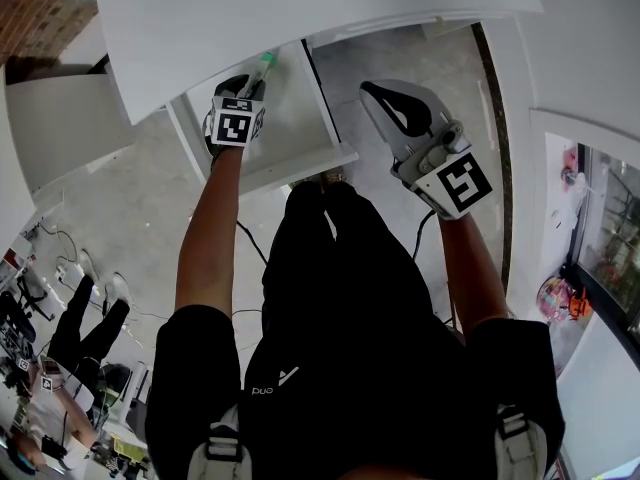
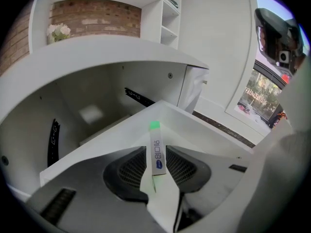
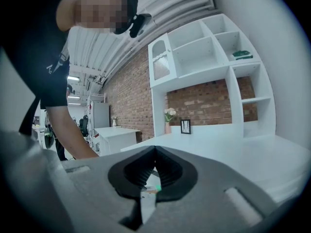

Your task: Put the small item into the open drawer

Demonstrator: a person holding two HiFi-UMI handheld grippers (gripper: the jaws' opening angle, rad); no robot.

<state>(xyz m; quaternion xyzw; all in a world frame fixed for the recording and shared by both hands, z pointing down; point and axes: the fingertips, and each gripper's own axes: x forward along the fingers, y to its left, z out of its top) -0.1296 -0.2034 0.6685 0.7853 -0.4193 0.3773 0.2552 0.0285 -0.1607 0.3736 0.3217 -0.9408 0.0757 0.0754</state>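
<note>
Currently, in the head view, your left gripper [image 1: 248, 86] sits at 11 o'clock from your body and your right gripper [image 1: 370, 90] at 1 o'clock. Left jaws stand apart. The small white tube [image 2: 156, 154] with the green cap lies between them, cap forward toward 12 o'clock, with a thin gap showing on its left side. Right jaws are together, with nothing between the pads. The tube hangs over the open white drawer [image 1: 290, 118], not yet resting in it. Farther off at 12 o'clock in the right gripper view, a vase of flowers [image 3: 169, 115] stands beside a small frame [image 3: 185, 126] against brick.
</note>
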